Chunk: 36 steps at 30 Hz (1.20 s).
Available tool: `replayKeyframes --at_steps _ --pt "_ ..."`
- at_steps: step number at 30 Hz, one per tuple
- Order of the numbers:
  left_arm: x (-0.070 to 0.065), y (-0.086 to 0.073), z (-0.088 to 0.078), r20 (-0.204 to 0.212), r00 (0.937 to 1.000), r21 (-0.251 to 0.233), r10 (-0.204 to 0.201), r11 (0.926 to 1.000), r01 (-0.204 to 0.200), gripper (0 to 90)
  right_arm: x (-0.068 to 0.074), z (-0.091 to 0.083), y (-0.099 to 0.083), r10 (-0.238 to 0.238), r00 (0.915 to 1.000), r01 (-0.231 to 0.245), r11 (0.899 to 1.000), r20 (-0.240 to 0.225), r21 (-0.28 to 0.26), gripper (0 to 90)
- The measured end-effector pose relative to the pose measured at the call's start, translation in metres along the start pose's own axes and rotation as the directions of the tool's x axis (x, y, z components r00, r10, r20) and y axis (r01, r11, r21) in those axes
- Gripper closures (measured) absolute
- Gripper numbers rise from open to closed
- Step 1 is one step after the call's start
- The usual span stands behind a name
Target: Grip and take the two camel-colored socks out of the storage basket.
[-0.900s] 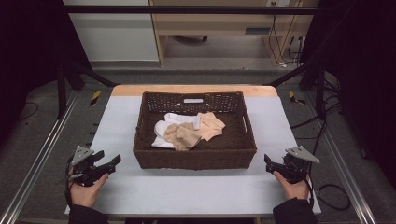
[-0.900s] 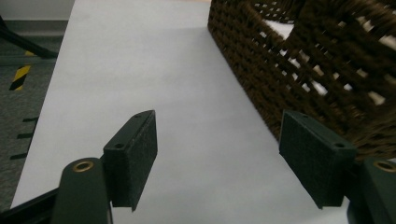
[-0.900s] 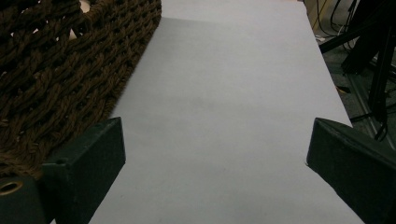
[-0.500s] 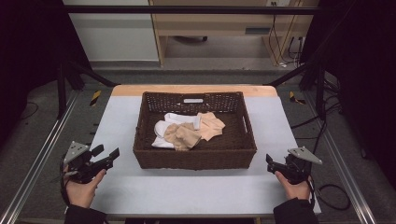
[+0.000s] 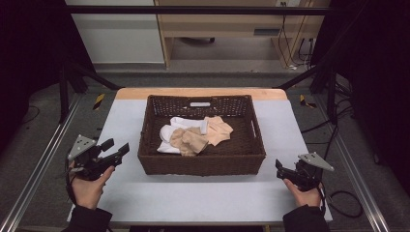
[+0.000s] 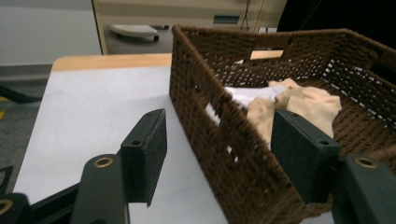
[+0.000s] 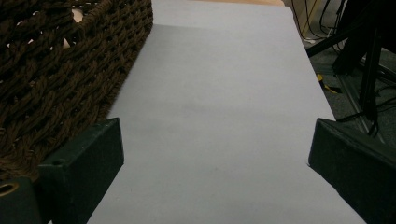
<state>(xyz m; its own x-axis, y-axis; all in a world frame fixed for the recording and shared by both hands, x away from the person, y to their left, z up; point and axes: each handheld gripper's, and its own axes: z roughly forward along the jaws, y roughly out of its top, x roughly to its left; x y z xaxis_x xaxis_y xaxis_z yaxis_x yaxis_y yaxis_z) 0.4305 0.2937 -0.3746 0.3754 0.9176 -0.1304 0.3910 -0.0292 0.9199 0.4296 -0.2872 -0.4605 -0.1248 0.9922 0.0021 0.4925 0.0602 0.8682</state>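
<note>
A dark brown woven basket (image 5: 200,164) stands in the middle of the grey table (image 5: 193,198). Inside it lie a white sock (image 5: 181,124) and beige socks (image 5: 193,140), bunched together. My left gripper (image 5: 118,146) is held in the air off the basket's front left corner, open, with nothing held. In the left gripper view its jaws (image 6: 219,140) frame the basket's left wall (image 6: 196,84), with the beige socks (image 6: 303,100) and white sock (image 6: 247,95) beyond. My right gripper (image 5: 279,169) sits low by the basket's front right corner, open and empty (image 7: 215,154).
The basket's right wall (image 7: 60,74) runs along the left of the right gripper view, with bare table (image 7: 224,70) beside it. Metal rails (image 5: 43,159) flank the table. Cables (image 5: 343,203) lie on the floor at the right. A wooden cabinet (image 5: 217,24) stands behind.
The left hand has lifted its gripper a little higher beside the basket. The right hand has hardly moved. The socks lie as before.
</note>
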Motion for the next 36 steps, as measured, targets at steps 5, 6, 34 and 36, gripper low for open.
replayKeyframes --at_steps 5,6,34,36 --pt "-0.014 0.018 0.005 0.015 0.9995 -0.021 0.029 0.9994 -0.028 36.1 0.0 0.0 0.0 -0.001 0.9998 0.001 1.0 -0.018 0.011 4.5" --pt "-0.02 0.024 0.009 0.023 0.9992 -0.029 0.034 0.999 -0.033 36.1 0.001 0.0 0.0 -0.008 0.9998 0.008 1.0 -0.019 0.014 4.9" --pt "-0.081 0.079 0.074 0.084 0.9872 -0.018 0.136 0.9908 -0.134 39.2 -0.001 0.0 0.003 -0.007 1.0 0.007 1.0 0.003 0.005 4.3" --pt "-0.084 0.081 0.082 0.09 0.9861 -0.018 0.14 0.9902 -0.139 39.6 -0.002 0.0 0.003 -0.012 0.9999 0.012 1.0 0.004 0.002 4.4"
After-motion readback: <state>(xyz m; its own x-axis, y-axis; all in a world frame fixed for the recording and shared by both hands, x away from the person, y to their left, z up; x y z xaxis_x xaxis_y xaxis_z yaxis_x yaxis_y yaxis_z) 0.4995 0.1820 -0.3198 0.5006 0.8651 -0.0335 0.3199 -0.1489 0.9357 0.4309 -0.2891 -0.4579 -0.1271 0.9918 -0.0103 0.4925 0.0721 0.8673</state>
